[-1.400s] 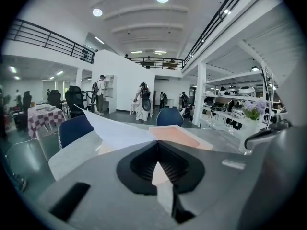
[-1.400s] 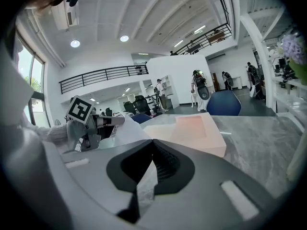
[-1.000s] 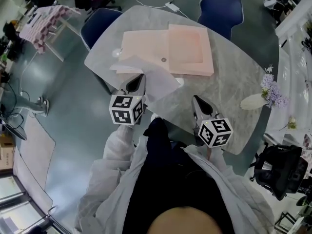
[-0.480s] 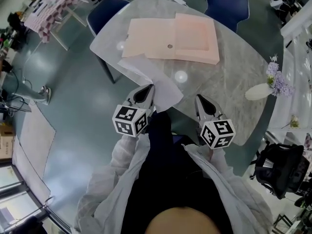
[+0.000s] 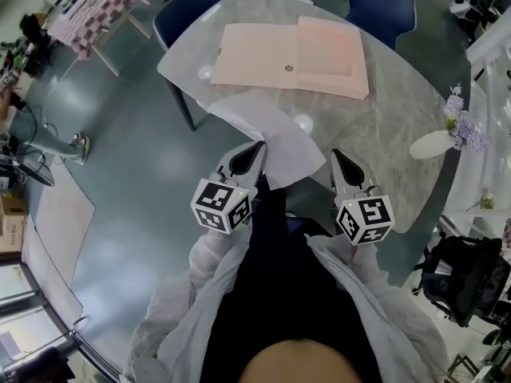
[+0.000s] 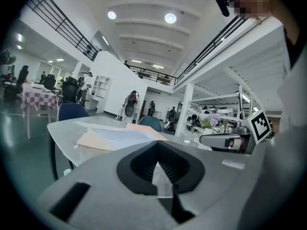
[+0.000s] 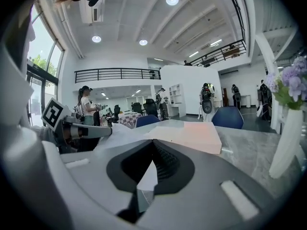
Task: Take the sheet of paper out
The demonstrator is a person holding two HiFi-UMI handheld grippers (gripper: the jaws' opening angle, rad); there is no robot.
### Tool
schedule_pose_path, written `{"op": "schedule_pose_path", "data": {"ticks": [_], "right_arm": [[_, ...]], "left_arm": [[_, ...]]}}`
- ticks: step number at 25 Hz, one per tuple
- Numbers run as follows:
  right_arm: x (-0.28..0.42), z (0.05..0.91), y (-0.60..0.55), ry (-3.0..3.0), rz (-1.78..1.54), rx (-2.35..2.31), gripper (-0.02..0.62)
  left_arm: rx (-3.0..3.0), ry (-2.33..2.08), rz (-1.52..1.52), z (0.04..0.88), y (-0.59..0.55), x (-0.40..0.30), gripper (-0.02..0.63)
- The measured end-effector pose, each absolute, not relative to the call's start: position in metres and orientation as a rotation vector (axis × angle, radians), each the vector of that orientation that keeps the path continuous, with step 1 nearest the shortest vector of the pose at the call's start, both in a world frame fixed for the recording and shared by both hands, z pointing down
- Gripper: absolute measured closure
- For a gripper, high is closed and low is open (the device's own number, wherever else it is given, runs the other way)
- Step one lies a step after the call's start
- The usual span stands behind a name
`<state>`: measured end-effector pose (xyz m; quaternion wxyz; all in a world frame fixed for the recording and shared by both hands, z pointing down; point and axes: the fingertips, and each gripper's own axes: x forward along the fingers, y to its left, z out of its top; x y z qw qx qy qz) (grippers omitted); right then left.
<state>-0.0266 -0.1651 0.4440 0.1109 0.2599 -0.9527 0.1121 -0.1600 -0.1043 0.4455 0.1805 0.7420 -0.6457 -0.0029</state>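
Observation:
A pink folder lies open at the far side of the grey marble table. The white sheet of paper stretches from the folder's near edge towards me, past the table's near edge. My left gripper is shut on the sheet's near edge. Just right of the sheet's corner is my right gripper, jaws together and apart from the paper. In the left gripper view the sheet lies over the folder beyond the shut jaws. The right gripper view shows the folder ahead.
A white vase of purple flowers stands at the table's right end, close by in the right gripper view. Two blue chairs stand behind the table. My dark-clothed body is right behind both grippers.
Both grippers have drawn back towards me. The sheet came along with the left gripper and has slid farther out of the folder, over the table's near edge.

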Motion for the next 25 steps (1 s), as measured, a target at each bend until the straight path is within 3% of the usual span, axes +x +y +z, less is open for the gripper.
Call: {"op": "schedule_pose_path", "data": {"ticks": [25], "right_arm": [[-0.02, 0.435, -0.164, -2.83, 0.31, 0.732, 0.586]], "left_arm": [[2.187, -1.829, 0.004, 0.434, -0.108, -0.15, 0.606]]}}
